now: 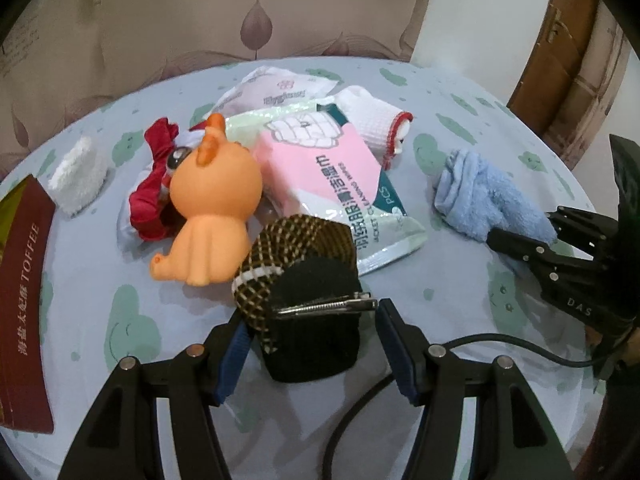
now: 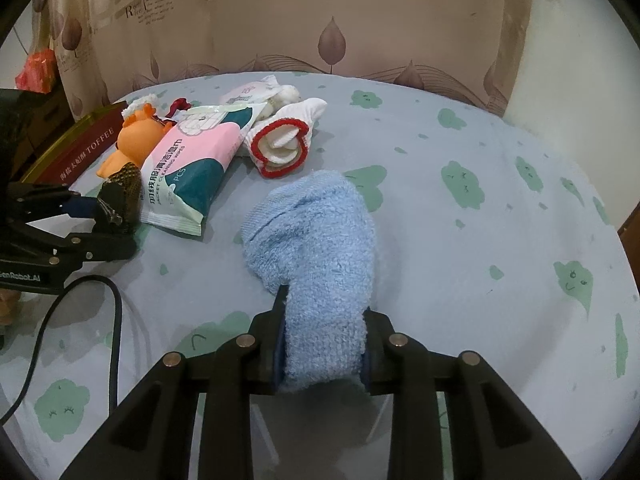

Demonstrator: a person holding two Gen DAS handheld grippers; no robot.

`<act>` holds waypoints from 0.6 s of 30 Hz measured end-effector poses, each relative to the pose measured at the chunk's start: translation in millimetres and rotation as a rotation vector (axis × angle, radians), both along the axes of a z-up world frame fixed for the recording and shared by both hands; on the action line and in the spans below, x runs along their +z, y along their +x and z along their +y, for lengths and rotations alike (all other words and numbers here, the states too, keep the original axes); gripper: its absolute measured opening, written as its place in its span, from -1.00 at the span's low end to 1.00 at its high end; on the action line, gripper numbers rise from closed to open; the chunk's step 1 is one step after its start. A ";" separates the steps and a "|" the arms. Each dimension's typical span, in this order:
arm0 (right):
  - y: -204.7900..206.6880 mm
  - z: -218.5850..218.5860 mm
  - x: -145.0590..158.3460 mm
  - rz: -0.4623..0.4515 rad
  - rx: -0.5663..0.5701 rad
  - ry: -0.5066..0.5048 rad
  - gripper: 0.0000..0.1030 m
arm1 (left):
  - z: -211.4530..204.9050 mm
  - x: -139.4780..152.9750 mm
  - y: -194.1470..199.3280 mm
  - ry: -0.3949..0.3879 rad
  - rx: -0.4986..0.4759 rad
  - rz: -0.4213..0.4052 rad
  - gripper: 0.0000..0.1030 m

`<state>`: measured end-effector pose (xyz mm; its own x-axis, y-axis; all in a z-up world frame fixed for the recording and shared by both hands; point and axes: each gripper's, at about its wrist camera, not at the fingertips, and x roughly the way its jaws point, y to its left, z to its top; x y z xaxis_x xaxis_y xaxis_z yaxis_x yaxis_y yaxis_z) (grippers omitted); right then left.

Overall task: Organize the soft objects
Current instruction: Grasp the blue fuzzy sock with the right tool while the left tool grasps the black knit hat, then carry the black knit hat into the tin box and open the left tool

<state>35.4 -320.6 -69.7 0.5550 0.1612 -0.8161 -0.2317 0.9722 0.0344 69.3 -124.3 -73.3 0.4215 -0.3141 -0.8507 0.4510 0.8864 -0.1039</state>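
1. Left hand-held gripper (image 1: 312,344) sits low over the bed (image 1: 460,128), fingers spread wide around a black-and-checkered hair clip (image 1: 296,280). Can't tell if the pads touch it.
2. Right hand-held gripper (image 2: 324,344) is clamped on the near end of the one blue towel (image 2: 316,240), which lies on the bed sheet.
3. Far left pile: one orange toy (image 1: 216,208), two wipe packs (image 1: 336,176), one white glove with red cuff (image 2: 280,148), one red scrunchie (image 1: 154,184).
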 end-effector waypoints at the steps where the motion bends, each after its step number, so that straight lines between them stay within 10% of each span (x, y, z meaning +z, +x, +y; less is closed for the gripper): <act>1: 0.3 0.7 -0.1 0.000 0.000 -0.002 -0.46 | -0.3 -1.4 0.0 0.002 -0.001 -0.005 0.06; 5: -0.3 -0.5 -0.4 -0.004 0.001 -0.008 -0.46 | 2.9 -1.1 -2.4 0.039 0.016 -0.043 -0.39; 18: -0.1 0.0 0.0 -0.001 0.000 0.000 -0.45 | 7.8 16.5 -20.5 0.057 -0.010 -0.092 -0.45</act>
<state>35.4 -320.6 -69.6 0.5556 0.1609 -0.8157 -0.2317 0.9722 0.0339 48.8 -116.5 -56.9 0.4954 -0.2710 -0.8253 0.4654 0.8850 -0.0112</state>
